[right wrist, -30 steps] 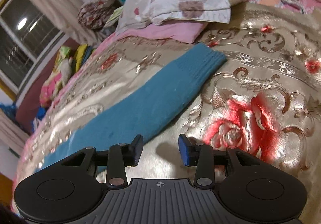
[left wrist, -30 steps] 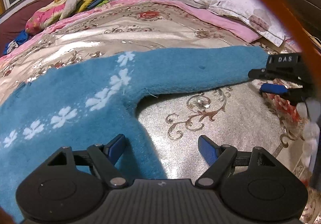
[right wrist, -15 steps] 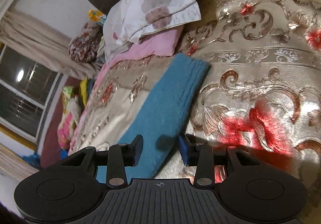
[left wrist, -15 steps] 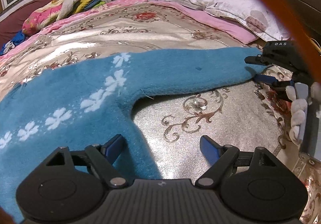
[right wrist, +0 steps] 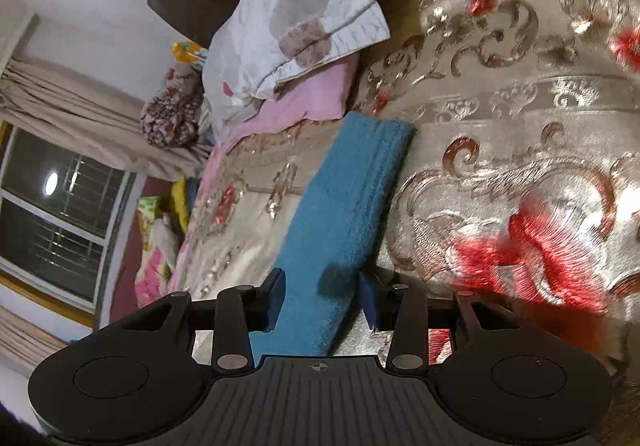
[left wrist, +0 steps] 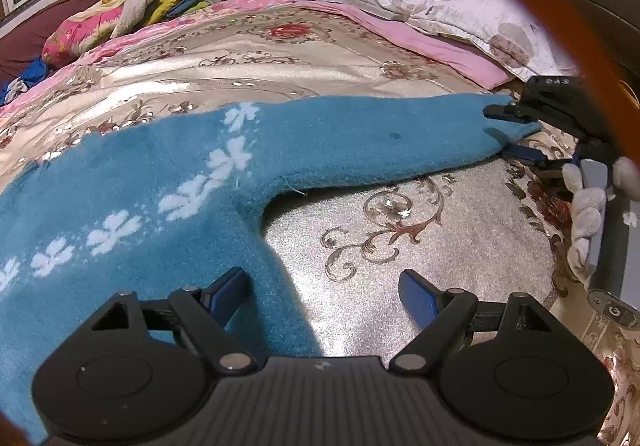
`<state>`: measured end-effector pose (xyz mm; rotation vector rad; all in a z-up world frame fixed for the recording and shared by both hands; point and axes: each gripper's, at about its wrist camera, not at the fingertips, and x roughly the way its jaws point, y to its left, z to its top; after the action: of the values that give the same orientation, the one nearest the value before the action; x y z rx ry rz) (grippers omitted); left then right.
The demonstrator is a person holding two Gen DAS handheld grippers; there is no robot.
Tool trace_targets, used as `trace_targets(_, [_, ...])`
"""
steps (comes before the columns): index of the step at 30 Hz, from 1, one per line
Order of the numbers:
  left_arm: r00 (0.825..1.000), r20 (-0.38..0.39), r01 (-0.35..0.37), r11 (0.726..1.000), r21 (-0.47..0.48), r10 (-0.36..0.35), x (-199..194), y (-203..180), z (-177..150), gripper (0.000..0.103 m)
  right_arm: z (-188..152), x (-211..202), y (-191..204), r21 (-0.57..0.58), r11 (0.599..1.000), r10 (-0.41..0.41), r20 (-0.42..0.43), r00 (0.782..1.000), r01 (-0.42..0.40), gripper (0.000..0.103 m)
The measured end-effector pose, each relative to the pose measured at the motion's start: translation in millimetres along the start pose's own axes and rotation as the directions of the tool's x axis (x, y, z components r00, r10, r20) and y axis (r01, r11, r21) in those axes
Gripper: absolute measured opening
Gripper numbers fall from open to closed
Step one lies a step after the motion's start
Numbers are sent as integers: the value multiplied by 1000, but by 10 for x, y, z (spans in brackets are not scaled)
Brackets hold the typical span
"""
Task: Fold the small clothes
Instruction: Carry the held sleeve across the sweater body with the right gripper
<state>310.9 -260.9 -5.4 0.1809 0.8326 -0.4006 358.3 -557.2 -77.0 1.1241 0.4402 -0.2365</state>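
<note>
— What has changed for us in the last second?

— Our right hand-held gripper (right wrist: 320, 300) has rolled onto its side and slid in over the sleeve (right wrist: 352, 206) of the blue sweater (left wrist: 168, 182). A second ago its fingers stood beside the cloth; now the sleeve runs between them, one finger above and one below near the cuff.

— So are we holding it?

— Not yet, we judge. The jaws are at a middling gap with cloth between them, not pressed together. It looks like the start of folding that sleeve in over the body.

— And our left?

— Our left hand-held gripper (left wrist: 324, 290) has hardly moved. It hovers low, jaws wide, holding nothing, one finger over the sweater's side edge, the other over bare bedspread (left wrist: 400, 230).

— Where's the sweater?

— Spread flat on the bed, sleeve stretched toward the pillow (left wrist: 440, 2).
</note>
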Motion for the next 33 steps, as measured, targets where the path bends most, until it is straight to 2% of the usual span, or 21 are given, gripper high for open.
trace_targets(2, [1000,-2,1,1000,-1,-1,-3,1,2,88,-3,28,16,-3,1000,11,0,1000,-11,40])
trace_targets(6, [1000,-5,1,1000,-4,-1,-7,11,-10,88,2,10,-13,51,995,90,5,996,-90,41])
trace_targets(9, [1000,-8,-4,1000,-2,4,-10,2,-19,88,-46,96,21,16,998,55,-19,998,-54,40])
trace_targets(11, [1000,-10,-5,1000,2,5,-24,-6,-24,88,-93,175,41,15,998,60,-42,997,-59,38])
trace_targets(13, [1000,-14,-8,1000,6,8,-41,-10,-33,88,-94,253,118,-5,998,66,-47,997,-66,40])
trace_targets(19, [999,-28,-37,999,6,37,-177,80,-102,88,-83,350,140,-17,997,73,-40,997,-73,35])
trace_targets(21, [997,-34,-63,998,-2,63,-254,149,-150,88,-76,316,142,-21,998,63,-45,997,-64,19])
trace_targets(24, [994,-39,-100,995,-23,99,-421,274,-249,88,-67,260,169,-27,997,69,-43,997,-70,13])
trace_targets(28, [989,-31,-147,988,-56,145,-742,538,-465,88,-130,128,375,-127,988,86,-41,995,-91,11])
trace_targets(33, [986,-67,-160,981,-109,154,-937,963,-827,88,-356,-149,745,-266,953,131,-58,990,-142,11])
